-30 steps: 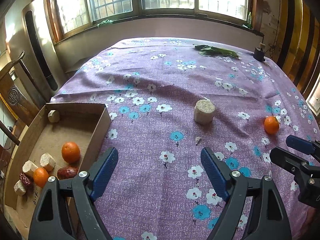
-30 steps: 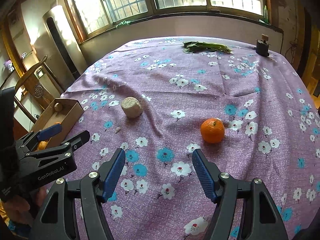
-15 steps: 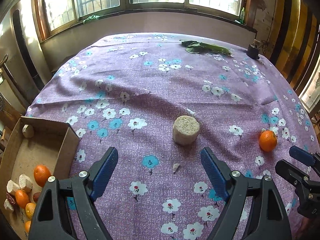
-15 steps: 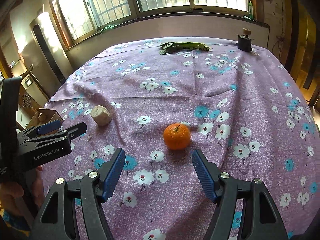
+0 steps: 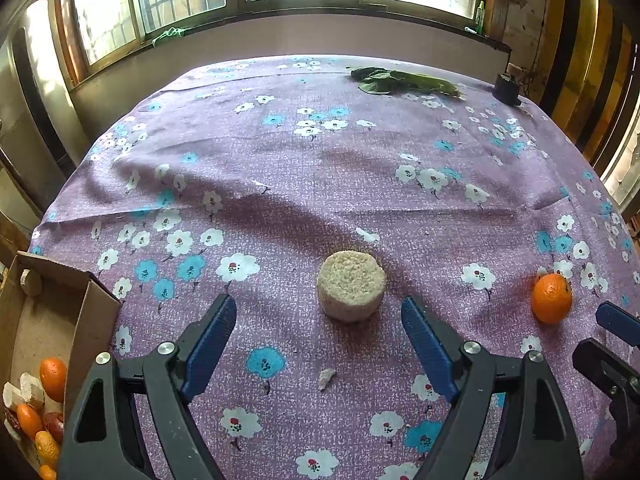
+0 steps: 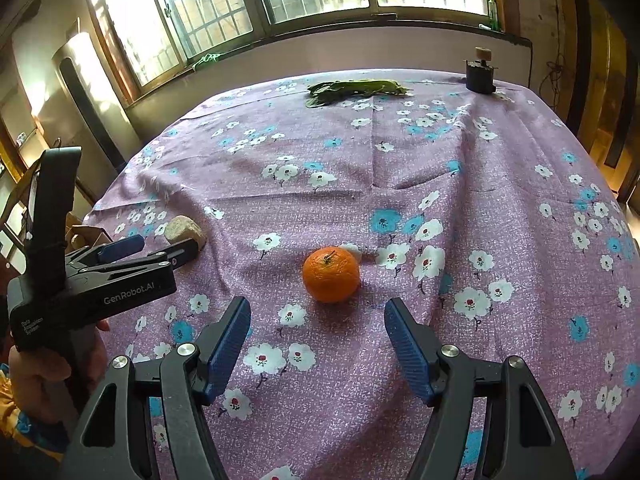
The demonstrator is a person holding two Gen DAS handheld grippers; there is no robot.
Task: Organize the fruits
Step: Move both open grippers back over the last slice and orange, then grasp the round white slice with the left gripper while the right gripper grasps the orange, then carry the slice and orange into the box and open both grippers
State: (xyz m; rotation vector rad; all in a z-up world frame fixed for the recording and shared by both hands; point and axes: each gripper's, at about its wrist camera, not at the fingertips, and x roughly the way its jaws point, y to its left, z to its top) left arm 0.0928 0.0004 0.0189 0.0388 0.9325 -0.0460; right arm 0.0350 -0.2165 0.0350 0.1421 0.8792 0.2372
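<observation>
My left tool (image 5: 318, 322) hangs low over the worktop (image 5: 304, 184) with its jaws spread wide and nothing between them. It is aimed at the puck (image 5: 351, 286), which sits just past the fingertips, so I judge a short push forward would put a pad on either side. My right tool (image 6: 317, 326) is also spread wide and empty, lined up the same way on the orange (image 6: 331, 274), which lies just ahead of it and well apart from the puck. Having each tool face its own piece lets me take both at once.

The puck is a pale beige, grainy, squat cylinder standing on a flat end; a crumb (image 5: 327, 378) lies near it, so it may shed under a hard squeeze. The orange is round, bright and glossy, stem up, likely to roll if nudged.

The box (image 5: 94, 308) at the left edge already holds oranges, pale chunks and dark red fruit, which I take as the destination.
</observation>
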